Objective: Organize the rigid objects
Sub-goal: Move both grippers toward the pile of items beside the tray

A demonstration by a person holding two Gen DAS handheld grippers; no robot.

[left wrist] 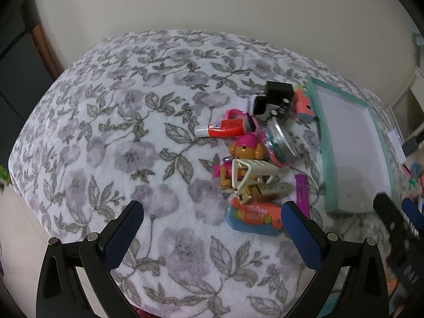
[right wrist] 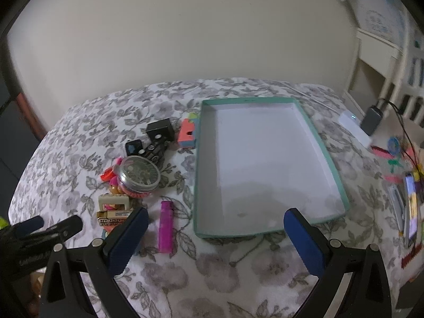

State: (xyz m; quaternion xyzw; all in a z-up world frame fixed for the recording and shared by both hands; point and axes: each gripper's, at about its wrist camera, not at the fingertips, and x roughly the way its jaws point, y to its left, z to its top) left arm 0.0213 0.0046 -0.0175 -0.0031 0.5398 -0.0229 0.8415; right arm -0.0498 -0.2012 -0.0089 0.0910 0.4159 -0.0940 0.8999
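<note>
Floral grey-and-white blanket point(left wrist: 111, 137) covers the surface, with a plain cream wall behind it. On the blanket lies a shallow teal-rimmed tray point(right wrist: 328, 159) with a white floor, nothing inside it. Just to its left sits a cluster of small things — a purple lighter point(right wrist: 166, 228) lying alone nearest the tray, a round clear-lidded tin point(right wrist: 139, 171) resting on a pink ring, a black toy train point(right wrist: 156, 137), and a coral-and-blue block point(right wrist: 187, 132) touching the tray's far left edge.

From the left wrist view the cluster shows more: an orange tube with a white cap point(left wrist: 221, 128), a brown doll with pink hair point(left wrist: 245, 148), a cream plastic clip point(left wrist: 251, 171) lying over the doll, a gold patterned box point(left wrist: 265, 190) just in front of it, and an orange-and-blue toy point(left wrist: 254, 216) nearest the camera.

The left claw point(left wrist: 212, 214) hangs above the blanket with its blue pads wide apart, holding nothing; the orange-and-blue toy sits just beside its right finger. The right claw point(right wrist: 216, 221) is likewise spread open and empty, poised over the tray's near edge. A phone with a lit screen point(right wrist: 410, 206) lies at the far right among clutter.
</note>
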